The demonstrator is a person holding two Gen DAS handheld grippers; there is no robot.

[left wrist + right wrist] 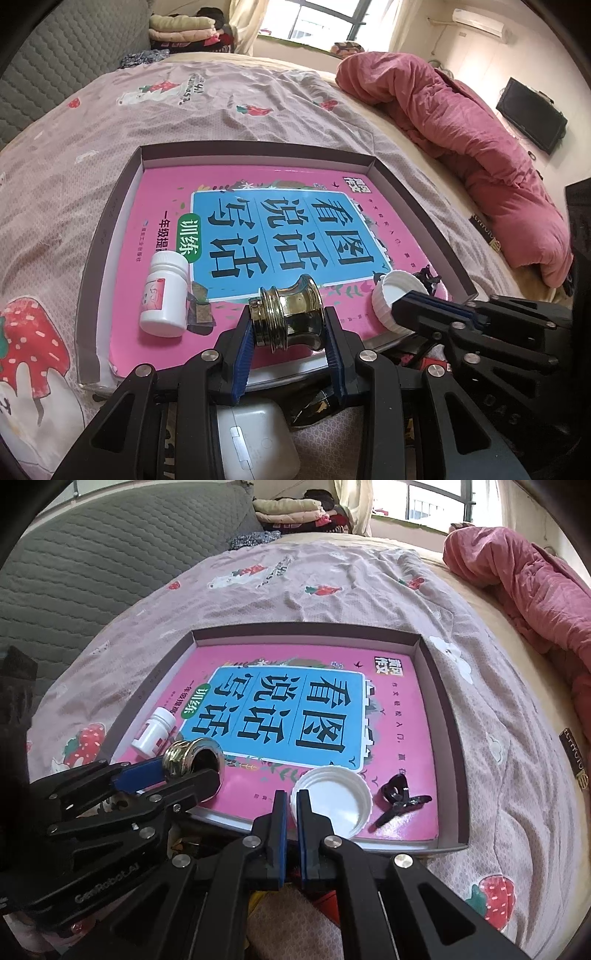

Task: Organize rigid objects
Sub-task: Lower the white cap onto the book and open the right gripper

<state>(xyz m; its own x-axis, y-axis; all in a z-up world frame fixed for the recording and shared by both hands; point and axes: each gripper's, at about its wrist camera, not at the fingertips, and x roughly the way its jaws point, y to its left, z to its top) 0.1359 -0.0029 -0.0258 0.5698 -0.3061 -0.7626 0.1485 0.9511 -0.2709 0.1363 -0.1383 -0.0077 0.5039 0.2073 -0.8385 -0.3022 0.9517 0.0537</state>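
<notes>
two grippers at the shallow cardboard tray's (122,206) near edge – left gripper (291,328) clenches the shiny brass fitting (288,314), right gripper (291,808) pinches the white plastic lid's (332,805) rim – lower both gently, then release

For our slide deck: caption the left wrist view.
Left gripper clamps a brass fitting above the pink book.

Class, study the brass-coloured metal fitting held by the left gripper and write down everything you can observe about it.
The brass fitting is a short, shiny, gold-coloured metal cylinder with a narrower waist, a ridged, threaded-looking end and a wider flange. The right wrist view shows it hollow, with a dark bore. It lies on its side, clamped between the blue pads of the left gripper, just above the near edge of the pink book inside the shallow box. Whether it touches the book cannot be told.
</notes>
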